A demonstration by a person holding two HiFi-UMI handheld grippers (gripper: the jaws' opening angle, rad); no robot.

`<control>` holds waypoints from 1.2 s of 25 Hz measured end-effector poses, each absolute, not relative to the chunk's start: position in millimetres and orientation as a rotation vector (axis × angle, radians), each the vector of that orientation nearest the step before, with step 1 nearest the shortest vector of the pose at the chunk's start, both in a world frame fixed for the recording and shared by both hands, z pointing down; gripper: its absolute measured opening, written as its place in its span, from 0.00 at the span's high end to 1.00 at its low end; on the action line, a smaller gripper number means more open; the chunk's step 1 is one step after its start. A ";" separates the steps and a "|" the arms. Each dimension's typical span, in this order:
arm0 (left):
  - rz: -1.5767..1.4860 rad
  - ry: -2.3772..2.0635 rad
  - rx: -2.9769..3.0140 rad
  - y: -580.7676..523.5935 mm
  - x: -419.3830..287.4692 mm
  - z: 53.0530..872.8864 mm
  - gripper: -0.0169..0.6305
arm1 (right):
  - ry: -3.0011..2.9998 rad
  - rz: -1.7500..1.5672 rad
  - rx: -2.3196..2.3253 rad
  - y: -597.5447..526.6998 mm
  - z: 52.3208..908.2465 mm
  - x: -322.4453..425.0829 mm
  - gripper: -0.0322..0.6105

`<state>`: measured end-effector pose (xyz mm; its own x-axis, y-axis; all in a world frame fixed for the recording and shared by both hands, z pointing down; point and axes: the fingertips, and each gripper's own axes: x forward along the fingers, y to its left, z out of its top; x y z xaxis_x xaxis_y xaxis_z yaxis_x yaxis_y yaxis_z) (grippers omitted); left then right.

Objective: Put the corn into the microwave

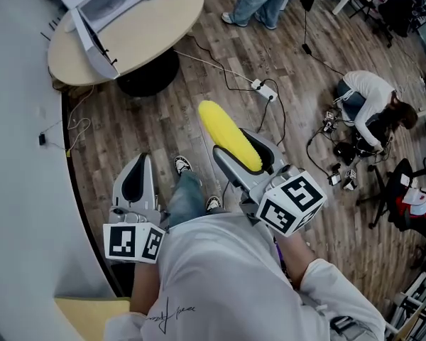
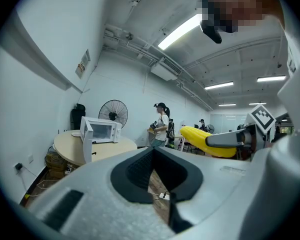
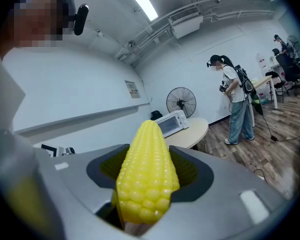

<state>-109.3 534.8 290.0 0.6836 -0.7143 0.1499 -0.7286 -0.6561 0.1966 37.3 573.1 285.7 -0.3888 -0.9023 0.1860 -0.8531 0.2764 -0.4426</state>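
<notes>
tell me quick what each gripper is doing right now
left gripper: jaws shut, empty
right gripper: jaws shut on corn
</notes>
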 end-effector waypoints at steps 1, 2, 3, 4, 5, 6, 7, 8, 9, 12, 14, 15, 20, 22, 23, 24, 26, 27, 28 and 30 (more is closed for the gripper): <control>0.085 -1.159 2.658 528.6 -109.5 289.0 0.99 | 2.431 -0.735 -1.672 566.7 284.6 36.2 0.54; 0.084 -1.160 2.660 522.0 -110.0 288.0 0.99 | 2.436 -0.732 -1.667 560.2 283.6 35.0 0.54; 0.083 -1.162 2.663 515.2 -110.4 287.1 0.99 | 2.438 -0.730 -1.663 553.5 282.7 33.9 0.54; 0.081 -1.163 2.665 508.1 -110.4 286.0 0.99 | 2.440 -0.730 -1.659 546.7 281.7 33.2 0.54; 0.079 -1.163 2.667 500.8 -110.2 284.6 0.99 | 2.440 -0.730 -1.655 539.8 280.5 32.8 0.54; 0.077 -1.163 2.668 493.3 -109.8 282.9 0.99 | 2.441 -0.731 -1.651 532.7 279.1 32.4 0.54; 0.075 -1.162 2.670 486.0 -109.5 281.3 0.99 | 2.444 -0.732 -1.647 525.6 277.7 31.8 0.54; 0.074 -1.162 2.670 478.9 -109.6 279.9 0.99 | 2.447 -0.733 -1.644 518.7 276.6 30.8 0.54; 0.073 -1.162 2.670 472.0 -110.1 278.9 0.99 | 2.450 -0.734 -1.641 511.7 275.6 29.5 0.54; 0.067 -1.164 2.668 449.7 -113.8 276.4 0.99 | 2.459 -0.741 -1.631 488.9 273.7 23.9 0.54; 0.061 -1.165 2.666 433.5 -117.0 274.3 0.99 | 2.465 -0.743 -1.629 472.9 272.0 20.1 0.54; 0.057 -1.165 2.666 426.0 -118.3 272.9 0.99 | 2.469 -0.744 -1.629 465.5 270.9 18.3 0.54; 0.040 -1.152 2.673 388.6 -124.8 266.4 0.99 | 2.476 -0.756 -1.628 429.5 267.1 10.1 0.54; 0.036 -1.145 2.676 373.5 -128.2 264.9 0.99 | 2.480 -0.755 -1.627 414.9 265.6 5.7 0.54; 0.034 -1.142 2.680 366.0 -129.8 263.8 0.99 | 2.482 -0.752 -1.626 407.9 264.4 3.6 0.54; 0.031 -1.139 2.684 358.8 -131.2 262.6 0.99 | 2.483 -0.748 -1.626 401.1 263.1 1.6 0.54; 0.023 -1.134 2.692 345.4 -133.5 260.5 0.99 | 2.486 -0.739 -1.628 388.3 260.8 -1.8 0.54; 0.019 -1.131 2.696 338.9 -134.4 259.5 0.99 | 2.487 -0.734 -1.630 381.9 259.5 -3.2 0.54; 0.014 -1.128 2.700 332.4 -135.1 258.2 0.99 | 2.488 -0.727 -1.631 375.4 258.0 -4.5 0.54; 0.007 -1.118 2.707 319.6 -136.5 255.9 0.99 | 2.490 -0.716 -1.632 361.9 254.7 -7.9 0.54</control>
